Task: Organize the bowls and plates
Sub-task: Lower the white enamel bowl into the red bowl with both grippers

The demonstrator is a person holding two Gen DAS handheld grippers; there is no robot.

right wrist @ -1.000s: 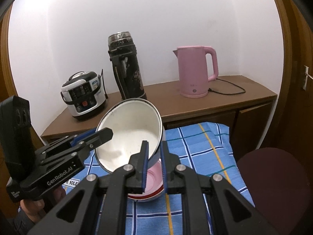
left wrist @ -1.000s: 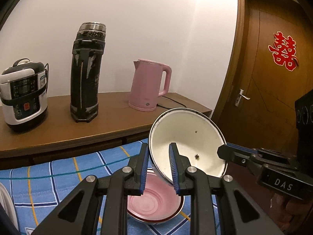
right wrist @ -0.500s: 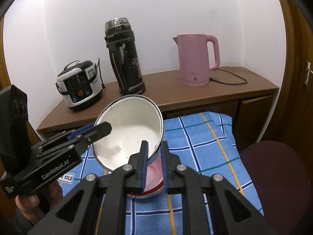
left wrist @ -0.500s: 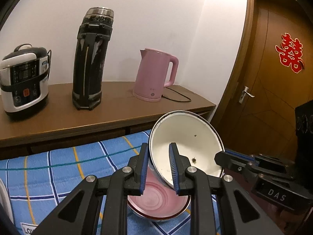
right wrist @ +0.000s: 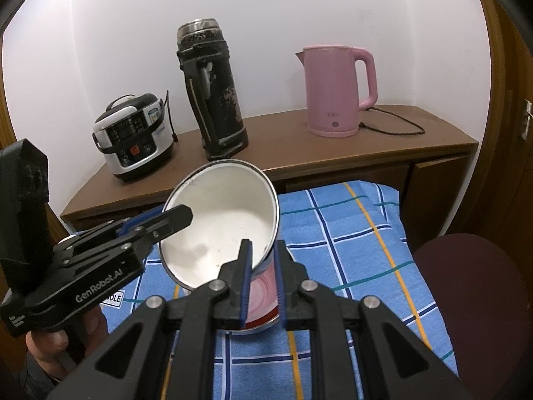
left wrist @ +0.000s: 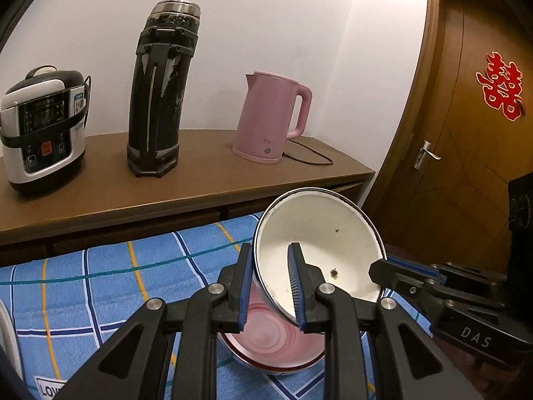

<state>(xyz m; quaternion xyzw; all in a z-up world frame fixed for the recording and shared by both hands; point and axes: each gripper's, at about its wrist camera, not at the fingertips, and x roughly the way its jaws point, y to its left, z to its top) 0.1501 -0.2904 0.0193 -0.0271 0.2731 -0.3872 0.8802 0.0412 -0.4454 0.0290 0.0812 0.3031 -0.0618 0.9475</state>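
Observation:
A white enamel bowl (left wrist: 319,240) (right wrist: 220,220) with a dark rim hangs tilted, its opening turned toward the cameras. My left gripper (left wrist: 270,286) is shut on its rim on one side; the right wrist view shows that gripper (right wrist: 176,216) coming in from the left. On the opposite side of the rim my right gripper (right wrist: 263,276) is shut too, and it (left wrist: 379,268) enters the left wrist view from the right. Just under the white bowl a pink bowl (left wrist: 276,336) (right wrist: 263,300) with a red rim sits on the blue checked cloth (left wrist: 100,283).
Behind the cloth runs a wooden sideboard (left wrist: 200,180) bearing a rice cooker (left wrist: 40,126), a tall black thermos (left wrist: 160,90) and a pink kettle (left wrist: 273,116). A wooden door (left wrist: 473,166) stands at the right. A dark red seat (right wrist: 476,300) is beside the cloth.
Both grippers have sunk a little with the white bowl, which now hangs closer over the pink bowl. Both grips are unchanged.

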